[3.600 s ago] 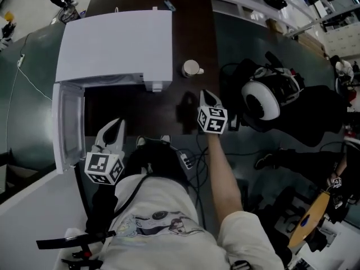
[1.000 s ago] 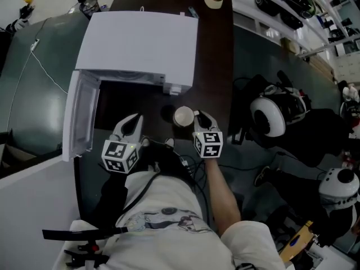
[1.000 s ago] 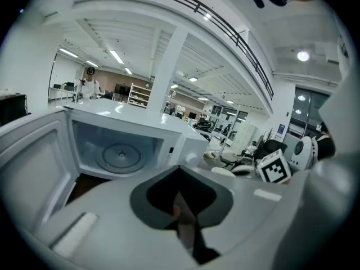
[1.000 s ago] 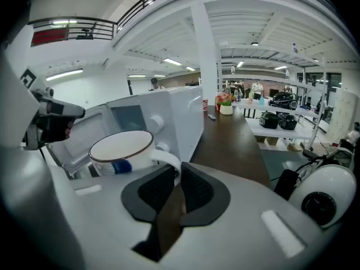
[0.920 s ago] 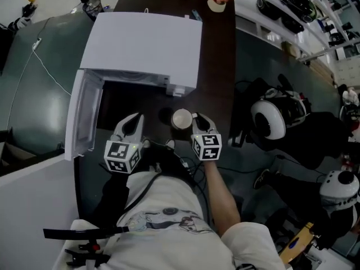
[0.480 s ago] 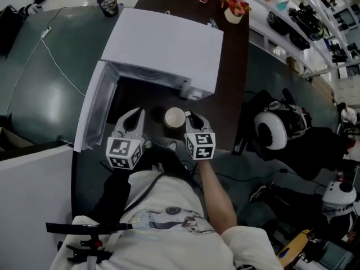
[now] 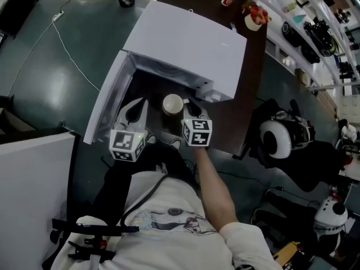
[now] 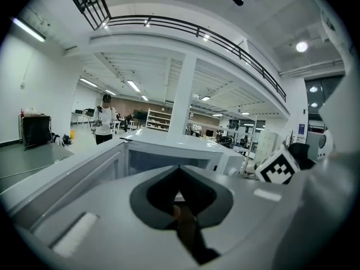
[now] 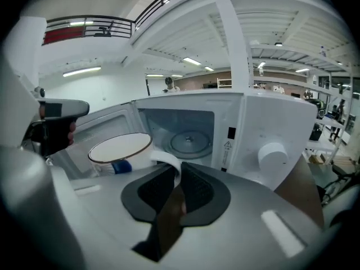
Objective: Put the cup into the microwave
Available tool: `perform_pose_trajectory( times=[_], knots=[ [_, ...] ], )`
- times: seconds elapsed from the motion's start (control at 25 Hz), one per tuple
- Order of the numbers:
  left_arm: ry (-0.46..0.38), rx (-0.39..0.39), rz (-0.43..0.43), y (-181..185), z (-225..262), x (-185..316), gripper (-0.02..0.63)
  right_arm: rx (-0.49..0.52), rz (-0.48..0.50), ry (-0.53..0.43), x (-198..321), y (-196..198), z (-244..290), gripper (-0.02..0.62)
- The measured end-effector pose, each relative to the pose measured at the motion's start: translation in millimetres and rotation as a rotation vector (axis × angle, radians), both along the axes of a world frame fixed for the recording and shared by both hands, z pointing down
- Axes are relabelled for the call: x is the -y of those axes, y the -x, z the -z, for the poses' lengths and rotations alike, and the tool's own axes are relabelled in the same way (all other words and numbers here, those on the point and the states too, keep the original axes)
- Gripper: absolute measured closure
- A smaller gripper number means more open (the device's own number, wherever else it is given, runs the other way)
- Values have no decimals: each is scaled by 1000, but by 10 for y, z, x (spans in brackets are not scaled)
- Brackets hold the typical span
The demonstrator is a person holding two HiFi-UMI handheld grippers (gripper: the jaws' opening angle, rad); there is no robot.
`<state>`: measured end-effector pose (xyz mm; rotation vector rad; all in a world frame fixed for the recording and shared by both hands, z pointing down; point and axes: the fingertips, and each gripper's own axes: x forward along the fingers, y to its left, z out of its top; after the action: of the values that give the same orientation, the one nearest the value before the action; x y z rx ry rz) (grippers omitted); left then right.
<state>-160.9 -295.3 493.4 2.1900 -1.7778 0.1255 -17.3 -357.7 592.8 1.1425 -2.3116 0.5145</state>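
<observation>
Since a second ago we have carried the cup (image 7: 172,103) forward. Our right gripper (image 7: 188,104) clamps its handle (image 9: 166,163), the cup sitting just left of the jaws (white, thin dark rim, blue mark). Our left gripper (image 7: 137,106) is clenched on nothing. Just ahead, the microwave (image 7: 191,44) stands open.

No words are legible; a small warning-triangle label (image 9: 228,145) sits on the microwave (image 9: 281,117) front, just ahead of the right hand-held gripper (image 9: 175,176).
</observation>
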Motion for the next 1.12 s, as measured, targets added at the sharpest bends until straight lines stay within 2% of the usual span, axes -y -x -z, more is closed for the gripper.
perform_pose_trajectory(
  times=[0.2, 0.48, 1.12],
  knots=[
    [18, 16, -16, 54, -20, -98, 607, 10, -17, 6, 235, 256, -90, 555],
    [50, 12, -27, 14, -169, -183, 607, 27, -55, -22, 629, 400, -224, 555],
    [137, 1, -10, 69, -417, -325, 607, 121, -263, -105, 1509, 569, -378, 555]
  ],
)
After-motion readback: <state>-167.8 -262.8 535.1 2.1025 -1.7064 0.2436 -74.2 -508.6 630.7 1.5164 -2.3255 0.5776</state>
